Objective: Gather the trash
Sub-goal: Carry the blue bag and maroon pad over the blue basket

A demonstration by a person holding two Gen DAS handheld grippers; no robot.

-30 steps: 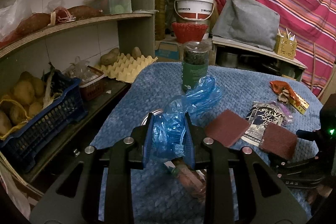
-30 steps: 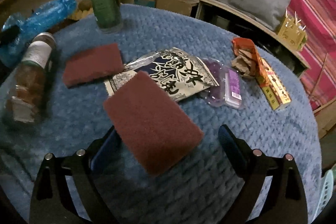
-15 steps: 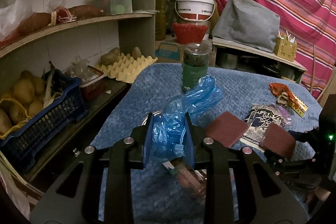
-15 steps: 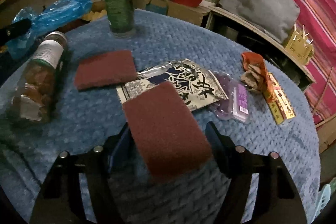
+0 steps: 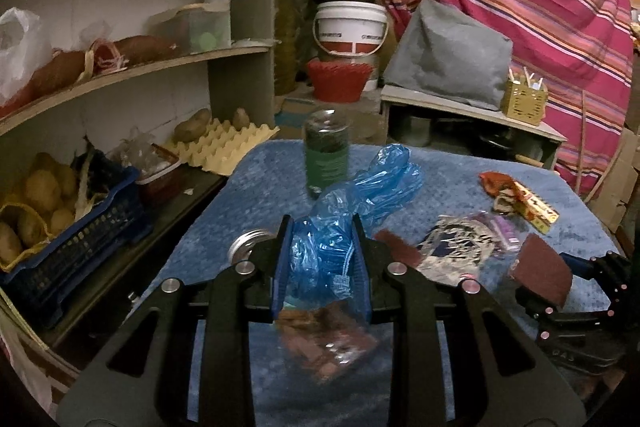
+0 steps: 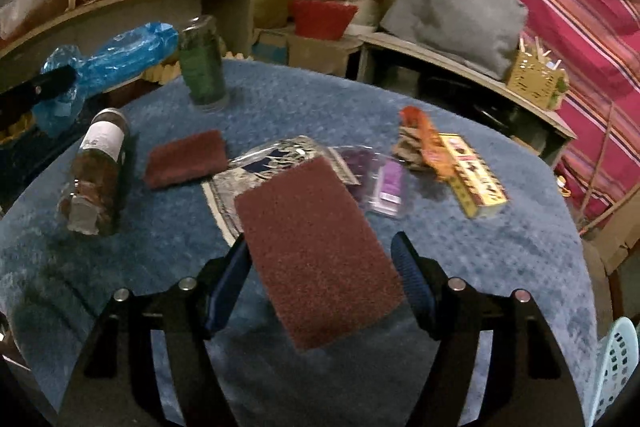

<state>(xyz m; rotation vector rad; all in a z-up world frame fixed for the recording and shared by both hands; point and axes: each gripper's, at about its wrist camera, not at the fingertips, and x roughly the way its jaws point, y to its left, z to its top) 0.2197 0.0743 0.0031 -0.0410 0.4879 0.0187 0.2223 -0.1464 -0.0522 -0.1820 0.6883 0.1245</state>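
My left gripper (image 5: 322, 267) is shut on a crumpled blue plastic bag (image 5: 360, 199), held above the blue-covered table (image 5: 260, 187); the bag also shows in the right wrist view (image 6: 108, 63). My right gripper (image 6: 320, 255) is shut on a dark red scouring pad (image 6: 316, 247), lifted off the table; the pad also shows in the left wrist view (image 5: 540, 275). A printed foil wrapper (image 6: 276, 159), a clear purple blister pack (image 6: 384, 179) and an orange wrapper with a yellow box (image 6: 452, 159) lie on the table.
A second red pad (image 6: 184, 159), a lying spice jar (image 6: 96, 171) and an upright green jar (image 6: 202, 63) are on the table. Shelves with potatoes in a blue crate (image 5: 60, 227) stand left. A pale basket (image 6: 616, 359) shows at the lower right.
My right gripper closed on the red pad and lifted it off the table. The left gripper still holds the blue bag and rose slightly.
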